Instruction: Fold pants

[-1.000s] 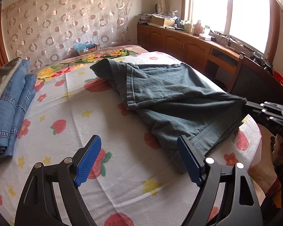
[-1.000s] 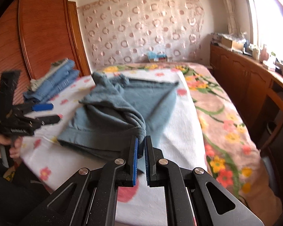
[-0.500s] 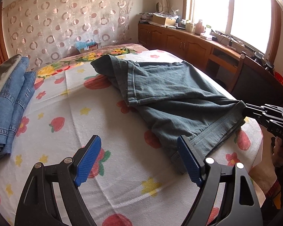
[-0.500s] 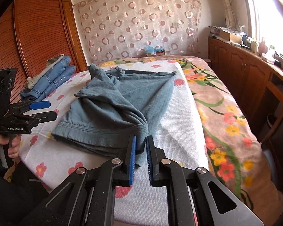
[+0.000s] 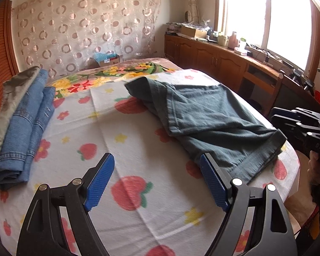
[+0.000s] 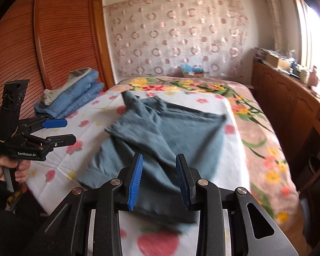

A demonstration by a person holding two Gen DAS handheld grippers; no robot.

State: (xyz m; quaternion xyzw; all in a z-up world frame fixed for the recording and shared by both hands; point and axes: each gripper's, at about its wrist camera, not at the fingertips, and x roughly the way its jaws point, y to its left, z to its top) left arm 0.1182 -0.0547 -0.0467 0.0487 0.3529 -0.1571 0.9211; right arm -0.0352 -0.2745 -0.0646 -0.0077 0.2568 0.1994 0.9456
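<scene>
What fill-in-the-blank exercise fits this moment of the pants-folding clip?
1. The right tool is ____, holding nothing.
2. The gray pants lie on a sheet printed with ____.
3. The folded stack by the wardrobe is mostly ____ denim.
4. The left tool is ____.

Answers: open; strawberries; blue; open

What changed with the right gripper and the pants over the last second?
The right gripper opened and let go of the gray-green pants, which it had pinched at the near edge; the cloth dropped flat onto the strawberry sheet. The left gripper stayed open, holding nothing. The folded jeans stack stayed put.
</scene>
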